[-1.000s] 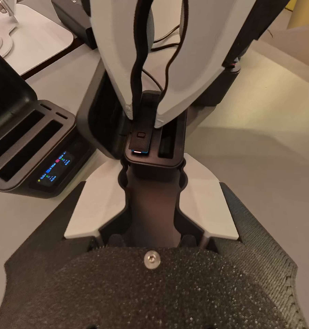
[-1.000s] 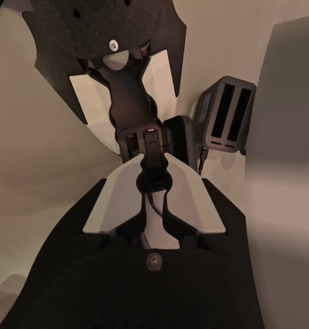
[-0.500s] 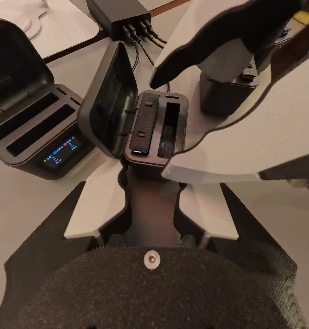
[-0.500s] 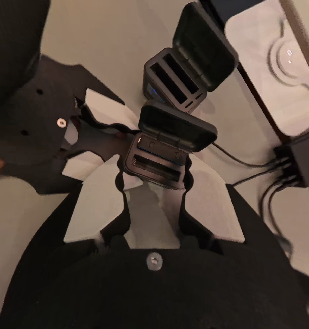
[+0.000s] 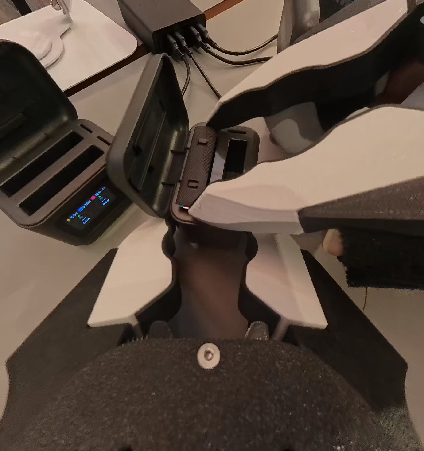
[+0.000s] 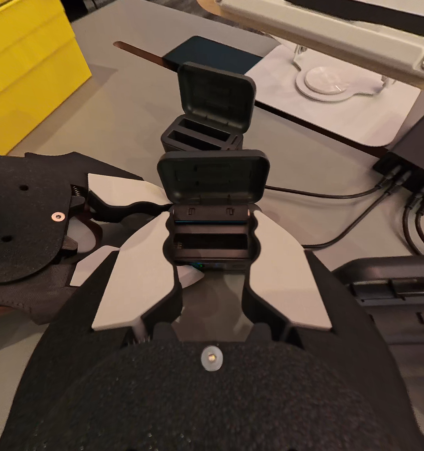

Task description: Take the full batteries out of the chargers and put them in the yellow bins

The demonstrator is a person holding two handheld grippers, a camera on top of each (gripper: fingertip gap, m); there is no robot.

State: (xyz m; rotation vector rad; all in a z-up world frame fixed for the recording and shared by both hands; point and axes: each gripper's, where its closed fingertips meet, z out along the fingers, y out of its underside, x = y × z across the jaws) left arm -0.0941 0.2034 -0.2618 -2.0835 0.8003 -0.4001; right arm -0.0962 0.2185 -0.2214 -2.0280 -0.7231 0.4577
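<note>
- The left gripper (image 5: 209, 234) is clamped across the body of the near charger (image 5: 251, 146), one white finger pressed against each of its sides.
- The right gripper (image 6: 209, 219) has its jaws apart, and the tips sit at the two short ends of the one battery (image 6: 209, 212), touching or just beside them; whether they already grip it cannot be told.
- One battery shows: black, textured on top, with a blue line along its edge. It stands in the slot nearest the hinge of the near charger, raised a little above the rim.
- The slot beside it (image 6: 209, 241) is bare.
- Two open chargers show in the left wrist view. The second charger (image 5: 57, 175) stands just beside the first, lid up, both of its slots bare, and a small lit screen (image 5: 89, 207) on its front carries coloured figures.
- In the right wrist view a third dark case (image 6: 389, 285) lies at the right edge, only partly seen.
- One black power hub (image 5: 167, 17) sits behind the chargers, four cables (image 5: 230, 52) plugged into it.
- One stack of yellow bins (image 6: 27, 70) stands at the far left of the right wrist view, well apart from the chargers.
- No brand mark can be made out.
- All rests on a pale table (image 6: 123, 102).
</note>
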